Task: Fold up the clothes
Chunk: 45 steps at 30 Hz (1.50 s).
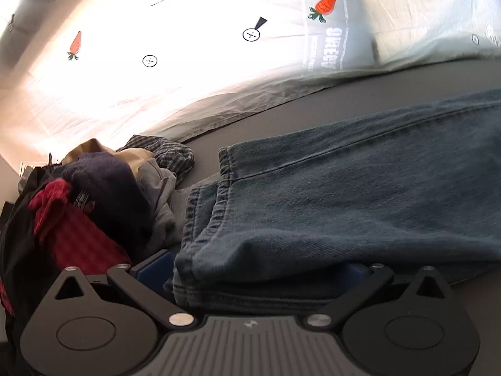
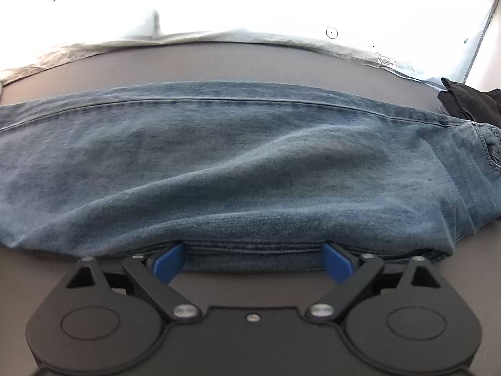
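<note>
My left gripper [image 1: 253, 269] and right gripper [image 2: 255, 260] both sit spread wide at the near edge of the jeans [image 2: 219, 163], which lie flat on the grey table [image 2: 219, 62]. Behind, the sheet [image 1: 188, 72] reads "LOOK HERE" beside printed carrots; a clothes pile [image 1: 94, 194] sits left.

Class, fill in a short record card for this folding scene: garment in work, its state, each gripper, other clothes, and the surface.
garment: blue jeans
state: lying flat lengthwise, legs stacked
left gripper: open, at the hem end, denim draped over it
right gripper: open, fingers at the near edge
other clothes: mixed pile beside the hems; black garment at the far end
surface: grey table
backdrop: carrot-print sheet
</note>
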Available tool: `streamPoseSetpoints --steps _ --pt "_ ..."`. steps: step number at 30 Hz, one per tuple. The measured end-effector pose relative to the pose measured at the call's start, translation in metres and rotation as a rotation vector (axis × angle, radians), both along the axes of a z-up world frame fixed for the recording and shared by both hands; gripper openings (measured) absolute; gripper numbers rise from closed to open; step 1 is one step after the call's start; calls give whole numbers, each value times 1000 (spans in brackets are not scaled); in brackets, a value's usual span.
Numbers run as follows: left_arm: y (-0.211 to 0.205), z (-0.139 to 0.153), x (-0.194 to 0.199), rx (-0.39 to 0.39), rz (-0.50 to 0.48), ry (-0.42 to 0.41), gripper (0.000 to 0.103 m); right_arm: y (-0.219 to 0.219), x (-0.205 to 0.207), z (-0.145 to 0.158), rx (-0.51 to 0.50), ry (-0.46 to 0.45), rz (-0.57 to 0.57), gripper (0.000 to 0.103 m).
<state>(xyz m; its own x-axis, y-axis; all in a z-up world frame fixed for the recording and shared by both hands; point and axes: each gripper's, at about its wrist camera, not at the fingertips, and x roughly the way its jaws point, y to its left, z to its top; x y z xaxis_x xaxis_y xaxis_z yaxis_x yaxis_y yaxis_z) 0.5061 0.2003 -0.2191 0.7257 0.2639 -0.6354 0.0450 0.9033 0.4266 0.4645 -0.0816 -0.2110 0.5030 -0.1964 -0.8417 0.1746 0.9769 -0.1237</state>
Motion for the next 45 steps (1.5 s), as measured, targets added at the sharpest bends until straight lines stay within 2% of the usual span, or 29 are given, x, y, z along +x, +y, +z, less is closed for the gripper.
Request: streamPoseSetpoints --steps 4,10,14,16,19,22,27,31,35,40,45 --pt "0 6 16 23 -8 -10 103 -1 8 3 10 4 1 94" --pt "4 9 56 -28 34 -12 103 -13 30 0 79 1 -42 94" --pt "14 1 85 -65 102 41 103 -19 47 0 120 -35 -79 94" --pt "19 -4 92 -61 140 75 103 -19 53 -3 117 -13 -85 94" --pt "26 -6 85 -77 164 95 103 -14 52 -6 115 -2 -75 94" --pt "29 -5 65 -94 172 108 103 -10 39 -4 122 -31 -71 94" --pt "26 -14 20 -58 137 122 103 0 17 -1 167 -66 -47 94" --pt "31 -14 -6 -86 134 119 103 10 0 2 208 -89 -22 95" --pt "41 -13 -15 -154 171 124 103 27 -4 -7 123 -72 67 95" --pt "51 -15 -18 -236 218 129 103 45 -8 -20 -91 -60 164 98" --pt "61 -14 -13 -320 249 165 103 17 -19 -26 83 -22 42 101"
